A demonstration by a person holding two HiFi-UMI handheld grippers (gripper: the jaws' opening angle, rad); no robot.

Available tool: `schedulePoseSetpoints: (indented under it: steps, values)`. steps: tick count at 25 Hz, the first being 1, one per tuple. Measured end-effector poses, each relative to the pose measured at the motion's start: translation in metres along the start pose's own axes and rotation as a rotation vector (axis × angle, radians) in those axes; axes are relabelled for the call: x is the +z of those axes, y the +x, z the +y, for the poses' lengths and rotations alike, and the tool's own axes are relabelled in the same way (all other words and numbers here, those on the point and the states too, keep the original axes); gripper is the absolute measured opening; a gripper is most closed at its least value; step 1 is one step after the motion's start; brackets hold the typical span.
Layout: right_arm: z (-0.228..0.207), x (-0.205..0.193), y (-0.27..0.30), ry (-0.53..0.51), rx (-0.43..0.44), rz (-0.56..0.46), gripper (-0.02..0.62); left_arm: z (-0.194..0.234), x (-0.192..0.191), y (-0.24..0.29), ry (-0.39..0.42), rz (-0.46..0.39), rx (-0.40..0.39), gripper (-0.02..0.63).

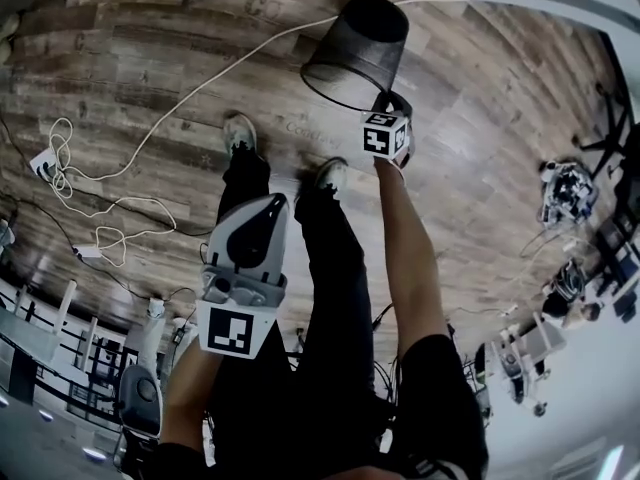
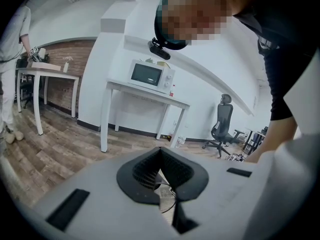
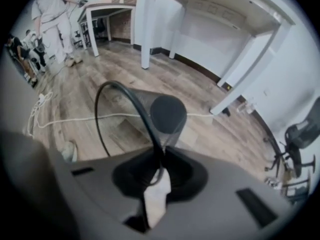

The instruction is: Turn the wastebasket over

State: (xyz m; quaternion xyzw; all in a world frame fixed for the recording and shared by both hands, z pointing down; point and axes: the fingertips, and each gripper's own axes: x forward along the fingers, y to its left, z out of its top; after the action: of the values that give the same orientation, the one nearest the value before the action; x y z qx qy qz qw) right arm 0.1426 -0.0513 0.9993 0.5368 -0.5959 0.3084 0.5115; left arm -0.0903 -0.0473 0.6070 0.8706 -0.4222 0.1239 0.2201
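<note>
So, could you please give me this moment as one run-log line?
right gripper: shut on wastebasket rim | wastebasket: tilted, not yet overturned | left gripper: shut, empty

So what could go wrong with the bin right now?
1. The right gripper pinches only the thin rim of the wastebasket, so the tilted basket might slip out or swing.
2. The white cable lies on the floor close by; the basket could land on it or catch it.
</note>
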Motion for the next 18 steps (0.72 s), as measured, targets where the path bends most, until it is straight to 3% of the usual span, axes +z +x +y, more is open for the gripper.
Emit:
schedulePoseSetpoints:
  steps: [8,13,18]
  values:
    - [-0.026,0.016,-0.009,0.128,0.08,0.013,0.055,0.006,0.003,0.011,-0.014,0.018,0.016,0.032]
    - [-0.027,0.007,-0.024,0.241,0.144,0.082,0.055,0.012,-0.018,0.015,-0.061,0.116,-0.009,0.033]
    - [-0.021,-0.006,-0.056,0.368,0.228,0.128,0.055,0.021,-0.044,0.026,-0.17,0.201,-0.009,0.134]
